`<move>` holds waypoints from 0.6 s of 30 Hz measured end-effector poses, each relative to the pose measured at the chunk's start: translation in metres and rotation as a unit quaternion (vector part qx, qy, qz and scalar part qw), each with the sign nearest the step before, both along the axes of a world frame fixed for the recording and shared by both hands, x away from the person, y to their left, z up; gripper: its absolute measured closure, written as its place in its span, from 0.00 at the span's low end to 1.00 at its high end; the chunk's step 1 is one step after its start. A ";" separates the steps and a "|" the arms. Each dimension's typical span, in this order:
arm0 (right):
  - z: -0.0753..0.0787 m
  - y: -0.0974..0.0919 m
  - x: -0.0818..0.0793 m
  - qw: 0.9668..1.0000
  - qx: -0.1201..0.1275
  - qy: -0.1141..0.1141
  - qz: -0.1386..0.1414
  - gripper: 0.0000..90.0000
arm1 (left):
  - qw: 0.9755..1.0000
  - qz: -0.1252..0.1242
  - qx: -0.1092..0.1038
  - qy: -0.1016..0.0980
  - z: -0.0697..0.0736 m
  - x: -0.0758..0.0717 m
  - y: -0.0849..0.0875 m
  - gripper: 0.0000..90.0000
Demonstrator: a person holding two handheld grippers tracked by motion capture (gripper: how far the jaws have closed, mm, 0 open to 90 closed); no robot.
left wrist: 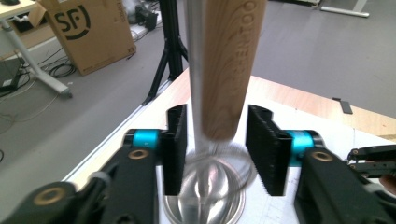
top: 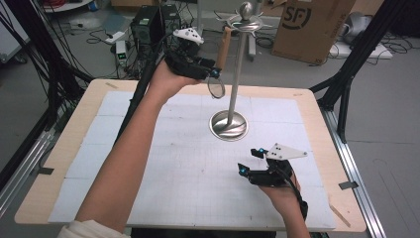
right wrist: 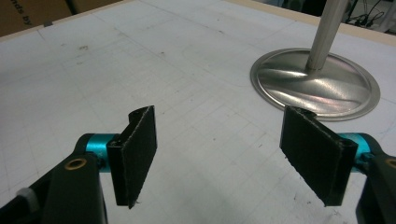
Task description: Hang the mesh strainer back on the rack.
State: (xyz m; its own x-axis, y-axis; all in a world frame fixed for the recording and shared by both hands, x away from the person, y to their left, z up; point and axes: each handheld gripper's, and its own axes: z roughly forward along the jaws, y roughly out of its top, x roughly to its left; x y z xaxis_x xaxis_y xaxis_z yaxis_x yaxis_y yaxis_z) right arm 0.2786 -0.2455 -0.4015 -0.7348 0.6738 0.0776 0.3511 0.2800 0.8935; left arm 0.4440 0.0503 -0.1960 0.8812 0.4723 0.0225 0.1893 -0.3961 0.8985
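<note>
At the far middle of the table [top: 64, 163] stands a metal stand [top: 229, 125] on a round base. A wooden-handled strainer [top: 222, 49] hangs from its top hooks, mesh ring low beside the pole. Left gripper [top: 214, 69] raised at the handle; in the left gripper view the handle [left wrist: 229, 70] sits between parted jaws, a gap showing on each side, pads not pressing. Right gripper [top: 247, 161] rests near right, jaws wide apart, nothing between.
</note>
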 end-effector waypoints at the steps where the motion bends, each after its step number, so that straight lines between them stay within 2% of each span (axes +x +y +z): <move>1: 0.000 0.000 0.000 1.000 0.000 0.000 0.000 0.29 | 1.000 0.000 -0.002 0.000 0.000 0.000 0.001 0.64; 7: 0.000 0.000 0.000 1.000 -0.001 0.000 0.000 0.29 | 1.000 0.002 -0.004 0.005 0.001 -0.002 0.008 0.56; 18: -0.001 0.001 0.001 1.000 -0.002 -0.001 0.002 0.29 | 1.000 -0.007 -0.004 0.016 -0.006 -0.011 0.020 0.50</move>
